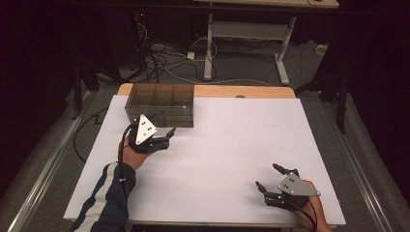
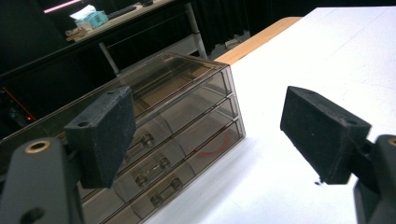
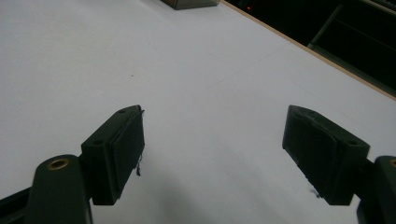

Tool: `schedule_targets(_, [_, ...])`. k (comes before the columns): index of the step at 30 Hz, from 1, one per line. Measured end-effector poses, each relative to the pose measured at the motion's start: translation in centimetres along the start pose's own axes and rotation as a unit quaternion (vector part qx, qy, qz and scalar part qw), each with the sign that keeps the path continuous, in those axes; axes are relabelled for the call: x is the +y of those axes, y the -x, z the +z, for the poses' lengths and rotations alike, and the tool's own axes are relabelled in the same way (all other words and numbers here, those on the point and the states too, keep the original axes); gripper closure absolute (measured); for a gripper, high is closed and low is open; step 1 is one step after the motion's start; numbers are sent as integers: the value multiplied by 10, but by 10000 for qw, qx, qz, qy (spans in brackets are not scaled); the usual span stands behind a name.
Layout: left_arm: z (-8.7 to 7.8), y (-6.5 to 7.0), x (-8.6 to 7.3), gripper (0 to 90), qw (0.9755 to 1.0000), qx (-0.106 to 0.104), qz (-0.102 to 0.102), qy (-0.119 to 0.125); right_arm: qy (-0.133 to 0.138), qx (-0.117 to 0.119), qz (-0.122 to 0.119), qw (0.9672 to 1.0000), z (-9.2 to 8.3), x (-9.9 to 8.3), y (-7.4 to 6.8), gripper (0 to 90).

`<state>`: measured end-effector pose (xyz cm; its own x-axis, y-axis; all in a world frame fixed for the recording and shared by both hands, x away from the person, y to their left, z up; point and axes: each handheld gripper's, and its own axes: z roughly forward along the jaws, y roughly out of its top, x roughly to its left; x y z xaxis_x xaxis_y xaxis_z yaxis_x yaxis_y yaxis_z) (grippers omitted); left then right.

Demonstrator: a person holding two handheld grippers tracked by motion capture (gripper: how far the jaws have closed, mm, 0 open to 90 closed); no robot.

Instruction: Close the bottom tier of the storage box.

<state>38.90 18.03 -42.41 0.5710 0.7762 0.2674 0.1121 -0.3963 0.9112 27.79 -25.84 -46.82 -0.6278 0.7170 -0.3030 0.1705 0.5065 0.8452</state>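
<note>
A smoky see-through drawer cabinet (image 1: pixel 160 104) stands at the far left of the white table (image 1: pixel 232 145). In the left gripper view the cabinet (image 2: pixel 187 112) shows three stacked drawers with small handles, all pushed in, and a reddish curved thing (image 2: pixel 215 144) shows faintly in the lowest drawer. My left gripper (image 1: pixel 163 127) hovers just in front of the cabinet, open and empty (image 2: pixel 208 109). My right gripper (image 1: pixel 267 175) is near the front right of the table, open over bare white surface (image 3: pixel 212 123). A corner of the cabinet (image 3: pixel 189 3) shows far off in the right gripper view.
A strip of wooden tabletop (image 1: pixel 241 91) shows at the far edge behind the white sheet. Beyond it are desk legs (image 1: pixel 209 46) and loose cables (image 1: pixel 164 63) on the floor. A tissue box (image 2: pixel 88 17) lies on a distant desk.
</note>
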Motion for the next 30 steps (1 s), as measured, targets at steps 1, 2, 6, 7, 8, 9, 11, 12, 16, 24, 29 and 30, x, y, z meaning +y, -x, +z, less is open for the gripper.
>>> schedule_targets(1, [0, 1, 0, 177, 10000, -7, -5, 11, 5, 5, -1, 10000, 0, 0, 0, 214])
schedule_targets(2, [-1, 1, 1, 178, 10000, -20, -10, 19, 4, 6, 2, 10000, 0, 0, 0, 214])
schedule_targets(6, [-4, 4, 3, 177, 10000, -54, 11, 58, 10, 21, -14, 10000, 0, 0, 0, 214])
schedule_targets(7, [-5, 5, 4, 177, 10000, -68, 15, 70, 0, 25, -7, 10000, 0, 0, -1, 214])
schedule_targets(8, [-5, 6, 4, 177, 9999, -79, 27, 71, 0, 29, -9, 10000, 0, 0, -1, 213])
schedule_targets(9, [-6, 7, 5, 177, 9999, -89, 25, 84, 2, 32, -9, 10000, 0, 0, -1, 213])
schedule_targets(11, [-6, 8, 6, 177, 9999, -127, 42, 83, 1, 41, -1, 10000, 1, 0, -1, 214])
schedule_targets(12, [-7, 9, 6, 177, 9999, -134, 52, 96, -2, 42, -4, 10000, 1, 1, -1, 213])
schedule_targets(16, [-8, 12, 8, 177, 9997, -176, 83, 119, -5, 55, -22, 10000, 1, 1, -2, 214])
schedule_targets(24, [-11, 18, 10, 177, 9995, -257, 132, 133, -13, 85, -22, 10000, 1, 1, -3, 214])
schedule_targets(29, [-12, 21, 12, 177, 9992, -314, 171, 169, -11, 87, -34, 10000, 1, 1, -3, 214])
schedule_targets(30, [-12, 22, 12, 178, 9992, -325, 187, 170, -12, 89, -39, 10000, 1, 1, -4, 213])
